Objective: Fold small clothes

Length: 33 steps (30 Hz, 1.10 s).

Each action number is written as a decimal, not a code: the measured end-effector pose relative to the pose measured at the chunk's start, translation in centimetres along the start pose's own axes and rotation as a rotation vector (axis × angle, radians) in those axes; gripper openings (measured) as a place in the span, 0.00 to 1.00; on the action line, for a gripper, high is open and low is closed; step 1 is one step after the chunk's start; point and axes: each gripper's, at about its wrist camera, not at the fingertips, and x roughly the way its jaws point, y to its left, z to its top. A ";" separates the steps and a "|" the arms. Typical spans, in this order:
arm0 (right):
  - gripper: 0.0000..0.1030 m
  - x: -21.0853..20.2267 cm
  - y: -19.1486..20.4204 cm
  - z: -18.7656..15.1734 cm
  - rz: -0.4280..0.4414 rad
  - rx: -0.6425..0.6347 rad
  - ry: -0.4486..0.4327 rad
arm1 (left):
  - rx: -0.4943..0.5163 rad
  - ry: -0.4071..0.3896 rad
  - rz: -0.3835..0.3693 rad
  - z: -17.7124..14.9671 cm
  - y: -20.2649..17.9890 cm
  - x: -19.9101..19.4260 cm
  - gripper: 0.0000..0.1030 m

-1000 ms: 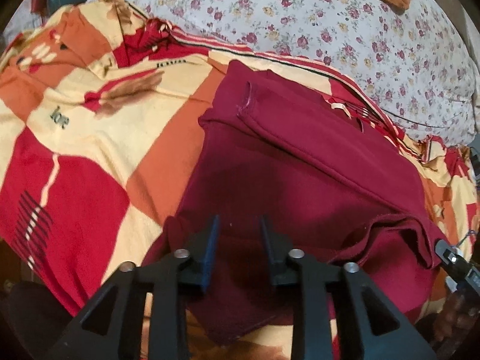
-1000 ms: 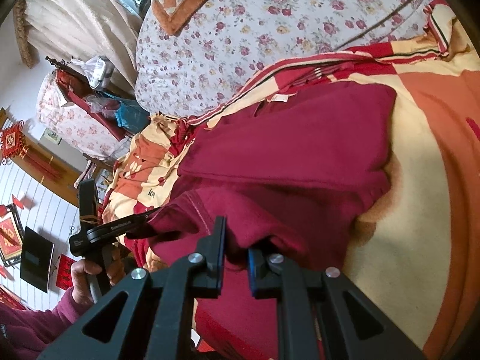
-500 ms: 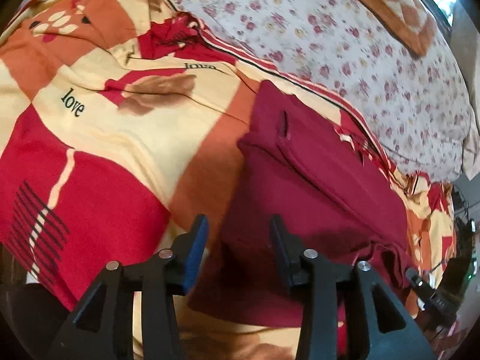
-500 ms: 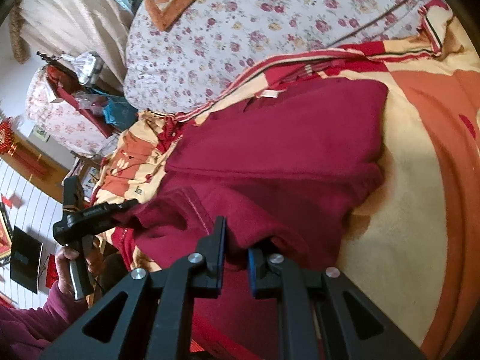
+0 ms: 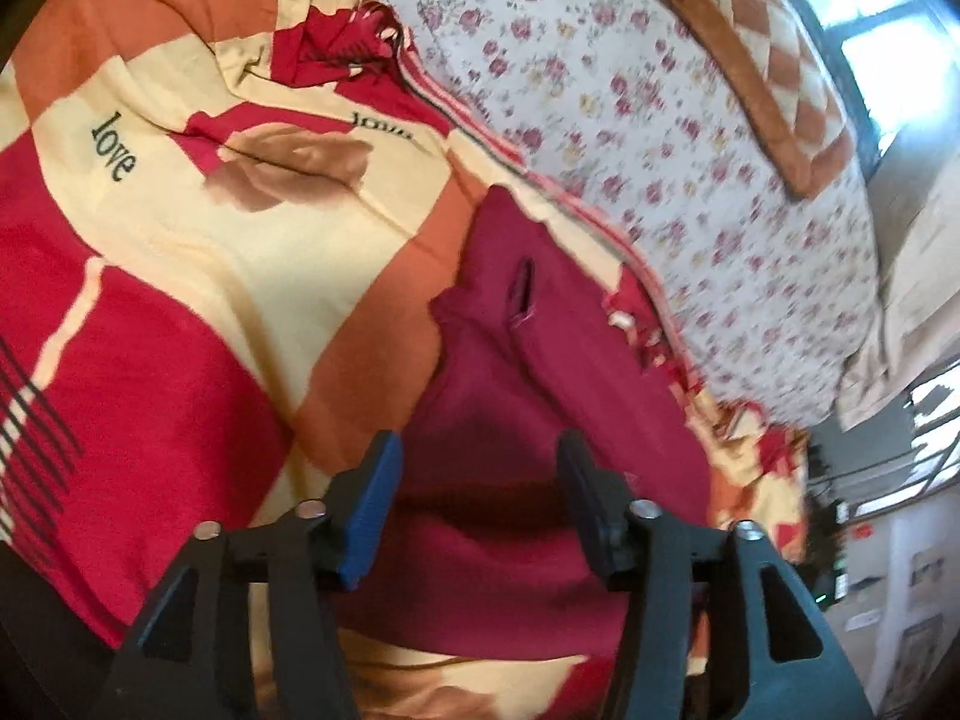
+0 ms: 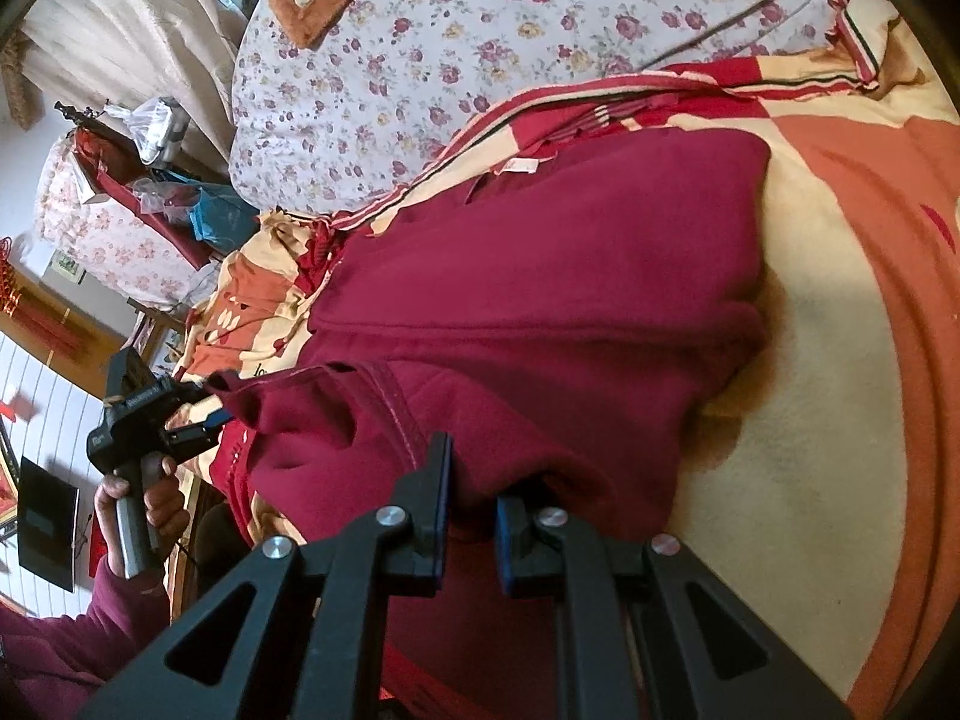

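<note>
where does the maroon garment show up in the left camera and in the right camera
Left wrist: the maroon garment runs from centre to the lower middle, lying between the opening fingers of the left tool.
Right wrist: it fills the middle, with its near edge pinched in the shut right tool.
Shared landmark: the floral quilt lies beyond the garment in both views.

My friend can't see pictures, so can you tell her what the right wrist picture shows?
The right hand-held gripper pinches a fold of a dark red garment lying on a red, orange and cream bedspread. At left, a person's hand holds the left hand-held gripper, its jaws opening beside the garment's corner.
</note>
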 end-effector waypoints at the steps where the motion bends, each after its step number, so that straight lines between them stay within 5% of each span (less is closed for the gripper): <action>1: 0.12 0.0 0.0 0.0 0.001 -0.003 0.001 | 0.001 -0.007 -0.008 0.2 -0.1 0.0 0.44; 10: 0.12 -0.2 0.1 -0.3 0.004 -0.008 0.003 | 0.250 0.084 0.012 -0.2 -1.8 1.0 0.44; 24: 0.12 0.7 -0.5 -0.4 -0.006 0.023 0.033 | 0.626 0.175 0.179 -0.3 -4.9 7.9 0.43; 30: 0.12 0.7 -0.5 -0.4 -0.013 0.024 0.028 | 0.710 0.109 0.254 -1.2 -5.6 7.8 0.08; 33: 0.12 0.6 0.0 -0.3 -0.029 0.007 0.015 | 0.702 0.065 0.267 -1.2 -5.4 6.6 0.02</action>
